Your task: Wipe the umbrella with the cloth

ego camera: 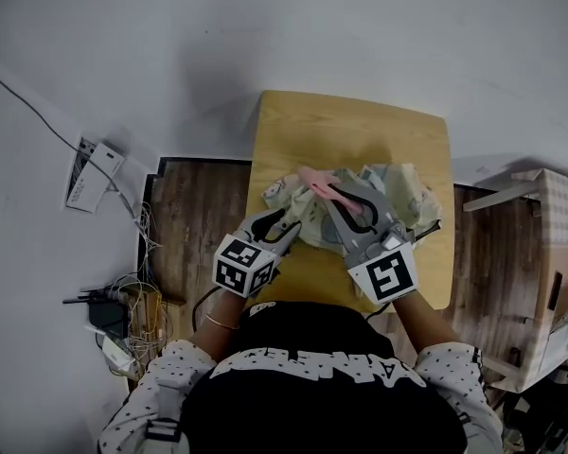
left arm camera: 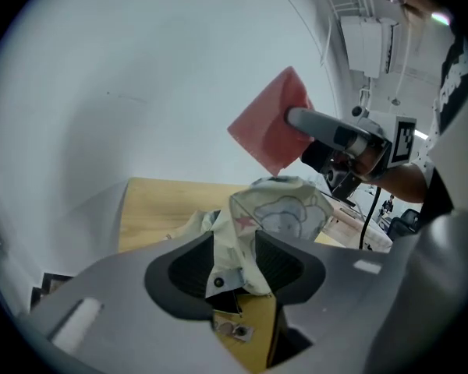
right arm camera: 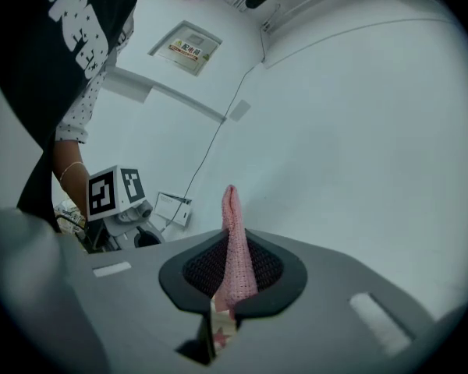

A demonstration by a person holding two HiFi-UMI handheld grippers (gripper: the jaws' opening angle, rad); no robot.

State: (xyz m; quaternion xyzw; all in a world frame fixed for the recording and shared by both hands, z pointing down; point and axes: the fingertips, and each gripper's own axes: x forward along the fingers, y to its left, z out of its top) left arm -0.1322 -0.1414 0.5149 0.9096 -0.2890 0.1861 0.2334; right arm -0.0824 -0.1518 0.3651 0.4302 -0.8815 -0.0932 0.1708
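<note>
Pink cloth (right arm camera: 235, 240) is what the right gripper (right arm camera: 234, 275) has got. Its jaws are clamped together on the lower end, and the rest pokes up past the tips as a narrow folded strip. The left gripper (left arm camera: 234, 267) is the opposite: jaws spread wide, with a fold of the cream cartoon-print umbrella (left arm camera: 285, 213) running up loosely between them. There's a dark gap showing beside the left pad (left arm camera: 189, 275), so nothing is being squeezed there. From the head view the umbrella is a crumpled heap on the near half of the light wood table (ego camera: 350, 126), dead ahead at 12 o'clock from the person. The left gripper comes in at the heap's 7 o'clock edge. The right one sits over it from 5 o'clock, and the cloth sticks out toward 11 o'clock above the fabric. In the left gripper view the cloth hangs at about 1 o'clock, right over the top of the umbrella. I can't tell if it's actually touching. Further out there's dark plank floor (ego camera: 194, 216) on both sides of the table, a cardboard box (ego camera: 549, 253) at 3 o'clock and a tangle of cables (ego camera: 133, 315) at 8 o'clock.
</note>
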